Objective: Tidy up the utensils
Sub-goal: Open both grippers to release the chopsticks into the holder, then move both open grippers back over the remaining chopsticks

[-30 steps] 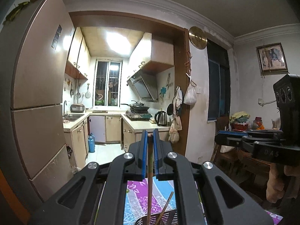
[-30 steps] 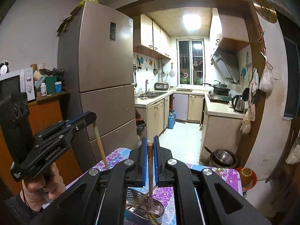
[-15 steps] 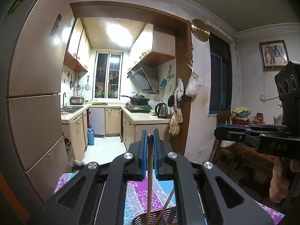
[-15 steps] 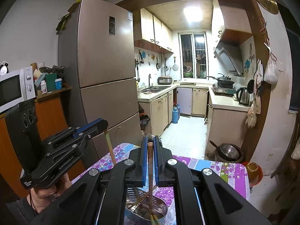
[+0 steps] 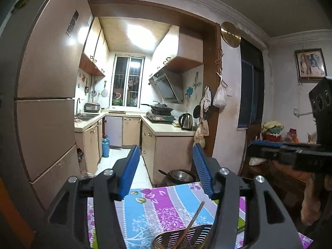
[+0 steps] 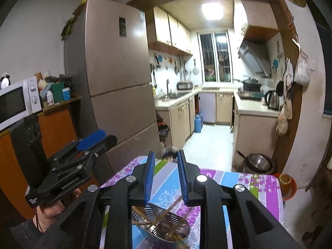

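The left gripper (image 5: 164, 172) has its blue jaws spread wide and they are opening, with nothing between them. The right gripper (image 6: 165, 178) is opening too, its jaws a little apart and nothing pinched in them. Both point over a table with a flowery cloth (image 6: 259, 184). A shiny metal holder with slots (image 6: 164, 228) sits on the cloth near the table's close edge, right under the right gripper. Wooden chopsticks (image 6: 166, 211) lean inside it, tips sticking up. From the left gripper you see one chopstick (image 5: 193, 220) poking out of the holder at a tilt. A hand (image 6: 51, 209) holds the left gripper at the left edge of the table. A big fridge (image 6: 116, 83) stands past the table's far left corner
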`<state>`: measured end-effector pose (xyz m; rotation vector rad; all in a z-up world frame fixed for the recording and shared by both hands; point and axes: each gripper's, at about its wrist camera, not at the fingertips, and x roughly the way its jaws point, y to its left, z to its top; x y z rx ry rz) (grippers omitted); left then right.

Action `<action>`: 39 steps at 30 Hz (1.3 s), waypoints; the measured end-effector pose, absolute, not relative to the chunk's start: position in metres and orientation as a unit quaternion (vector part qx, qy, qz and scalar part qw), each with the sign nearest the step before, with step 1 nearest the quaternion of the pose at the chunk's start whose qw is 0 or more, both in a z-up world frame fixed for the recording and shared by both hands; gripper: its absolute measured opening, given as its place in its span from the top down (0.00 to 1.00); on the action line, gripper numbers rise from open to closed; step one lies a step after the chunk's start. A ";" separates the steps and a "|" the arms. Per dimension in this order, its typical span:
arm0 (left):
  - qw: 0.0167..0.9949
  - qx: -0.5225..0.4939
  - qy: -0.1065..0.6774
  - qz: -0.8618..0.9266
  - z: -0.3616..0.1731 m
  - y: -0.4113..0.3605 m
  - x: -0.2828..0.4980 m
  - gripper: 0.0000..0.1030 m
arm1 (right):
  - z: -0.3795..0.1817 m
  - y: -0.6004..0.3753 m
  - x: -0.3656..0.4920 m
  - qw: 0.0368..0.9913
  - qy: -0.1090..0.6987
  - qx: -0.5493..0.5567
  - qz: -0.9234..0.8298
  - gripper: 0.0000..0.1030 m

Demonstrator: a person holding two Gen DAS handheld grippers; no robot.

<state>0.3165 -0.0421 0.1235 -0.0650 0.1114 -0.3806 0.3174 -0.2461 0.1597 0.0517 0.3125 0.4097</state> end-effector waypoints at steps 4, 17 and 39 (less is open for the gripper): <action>0.982 -0.017 0.045 -0.184 0.136 -0.030 0.286 0.50 | 0.177 -0.249 0.273 0.970 0.114 0.024 0.213 0.77; 0.978 0.099 0.098 -0.154 0.024 0.048 0.080 0.33 | 0.030 -0.182 0.036 0.959 0.109 -0.036 0.258 0.68; 0.950 0.074 0.244 -0.179 -0.160 0.071 0.004 0.62 | -0.156 -0.061 -0.013 0.933 0.267 -0.012 0.241 0.82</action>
